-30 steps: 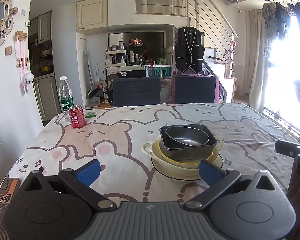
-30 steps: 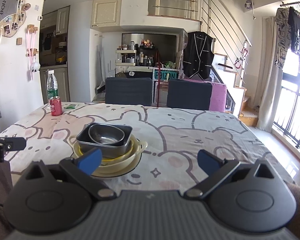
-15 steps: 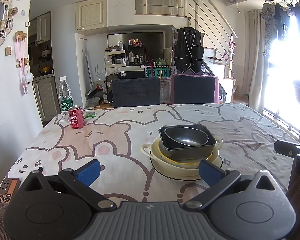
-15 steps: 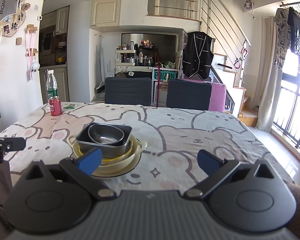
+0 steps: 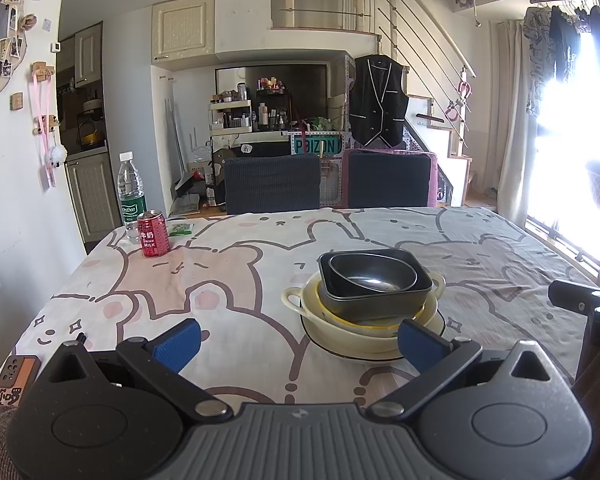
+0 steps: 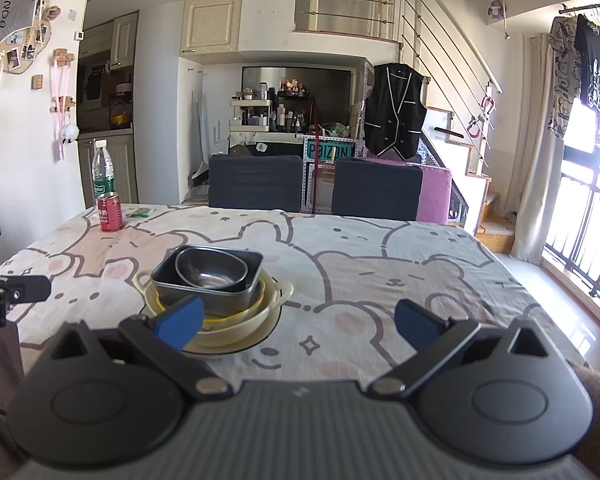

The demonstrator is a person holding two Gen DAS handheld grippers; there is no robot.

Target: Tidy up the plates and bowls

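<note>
Left wrist view: the left tongs (image 5: 298, 340) hang over the near edge of the surface (image 5: 228, 280), spread wide and holding nothing.
Left tongs pads: blue, one at 8 o'clock and one at 5 o'clock of the stack; the right pad (image 5: 418, 346) overlaps the near rim of the plate in the picture, but contact cannot be told.
Stack: a steel bowl (image 5: 372, 276) sits in a dark square pan (image 5: 374, 294), which rests in a cream two-handled bowl (image 5: 364, 320) with a yellow rim showing inside, all on a black-edged plate (image 5: 374, 350).
Stack position: near the middle of the surface, toward the near edge.
Open room, left: bare cloth runs from the stack out to 9 o'clock and 10 o'clock.
Far left corner: a red can (image 5: 153, 234) stands just in front of a water bottle (image 5: 132, 196), with a small green packet (image 5: 179, 229) beside them, all well apart from the stack.
Open room, right: bare cloth from the stack to the window-side edge at 3 o'clock.
Far edge: two dark chairs (image 5: 272, 190) stand against it at 12 o'clock.
Near left corner: a small brown box (image 5: 14, 380) lies at the edge.
Right wrist view: the right tongs (image 6: 296, 320) are also spread wide and empty, above the near edge.
Right tongs pads: the left pad (image 6: 180, 320) lies in front of the stack's near side; the right one is over bare cloth at 3 o'clock of the stack.
Each tongs' tip shows at the side of the other's view.
</note>
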